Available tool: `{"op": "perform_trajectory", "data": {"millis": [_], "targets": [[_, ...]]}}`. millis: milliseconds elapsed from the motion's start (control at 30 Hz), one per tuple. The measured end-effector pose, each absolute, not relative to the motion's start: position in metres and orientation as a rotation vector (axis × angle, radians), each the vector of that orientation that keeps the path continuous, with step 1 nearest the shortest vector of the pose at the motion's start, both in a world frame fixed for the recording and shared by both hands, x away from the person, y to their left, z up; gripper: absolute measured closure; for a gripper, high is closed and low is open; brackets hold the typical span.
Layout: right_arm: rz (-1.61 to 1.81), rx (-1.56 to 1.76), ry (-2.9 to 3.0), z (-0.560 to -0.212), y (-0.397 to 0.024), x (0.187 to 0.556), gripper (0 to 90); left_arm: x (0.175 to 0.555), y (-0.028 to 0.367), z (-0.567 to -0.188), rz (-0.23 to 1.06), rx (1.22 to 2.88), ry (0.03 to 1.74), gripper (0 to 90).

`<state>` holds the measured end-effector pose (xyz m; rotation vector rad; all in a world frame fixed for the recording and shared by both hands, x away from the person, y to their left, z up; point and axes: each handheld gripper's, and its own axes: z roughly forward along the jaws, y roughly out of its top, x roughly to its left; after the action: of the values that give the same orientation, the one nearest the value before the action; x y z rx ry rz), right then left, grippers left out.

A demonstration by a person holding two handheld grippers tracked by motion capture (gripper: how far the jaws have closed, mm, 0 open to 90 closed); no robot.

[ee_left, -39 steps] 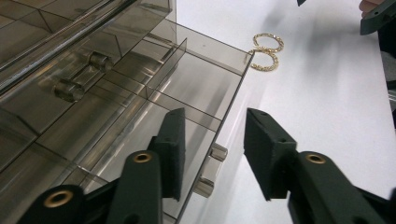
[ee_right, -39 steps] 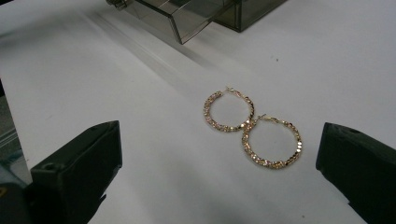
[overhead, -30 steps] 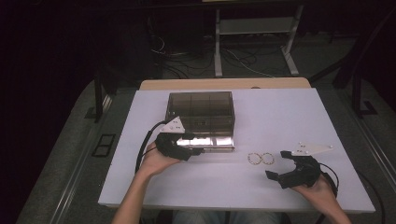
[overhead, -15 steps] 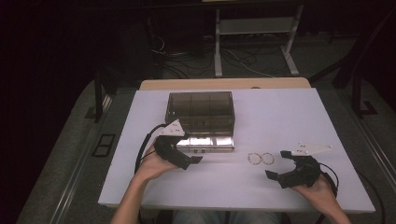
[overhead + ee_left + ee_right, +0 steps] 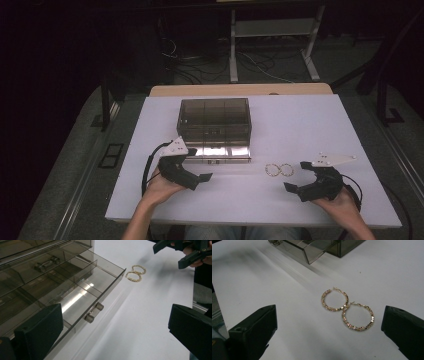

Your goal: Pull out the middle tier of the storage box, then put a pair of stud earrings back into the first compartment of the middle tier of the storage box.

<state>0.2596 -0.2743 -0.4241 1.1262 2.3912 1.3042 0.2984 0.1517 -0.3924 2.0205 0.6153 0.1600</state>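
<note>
A smoked plastic drawer box [image 5: 214,119] stands on the white table [image 5: 310,120]. Its bottom drawer [image 5: 220,152] is pulled out toward me, and the drawer's small bar handle [image 5: 93,312] faces me. Two gold hoop earrings [image 5: 279,170] lie touching each other on the table, right of the drawer [image 5: 347,308]. My left gripper [image 5: 201,164] sits just in front of the drawer; its jaws have just been opening and now stand wide with nothing between them [image 5: 113,335]. My right gripper [image 5: 295,176] rests open just right of the earrings, aimed at them [image 5: 329,335].
The drawer has several shallow compartments [image 5: 75,297] that look bare. A wooden strip [image 5: 240,90] runs along the table's far edge. Beyond it are a metal stand [image 5: 270,45] and cables on a dark floor. White tabletop stretches to the right of the box.
My left gripper has let go of the drawer handle and drawn back toward me and slightly right, jaws wide. The drawer stays pulled out. The right gripper has not moved.
</note>
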Motion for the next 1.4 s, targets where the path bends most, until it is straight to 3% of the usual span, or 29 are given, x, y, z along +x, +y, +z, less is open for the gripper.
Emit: {"op": "perform_trajectory", "data": {"millis": [767, 1400], "targets": [[1.306, 1.125, 2.397, -0.423, -0.275, 0.258, 0.0, 0.272, 0.161, -0.411, 0.218, 1.943, 0.639, 0.0], [1.268, 1.085, 2.465, -0.409, -0.259, 0.264, 0.0, 0.273, 0.16, -0.418, 0.215, 1.903, 0.66, 0.0]]}}
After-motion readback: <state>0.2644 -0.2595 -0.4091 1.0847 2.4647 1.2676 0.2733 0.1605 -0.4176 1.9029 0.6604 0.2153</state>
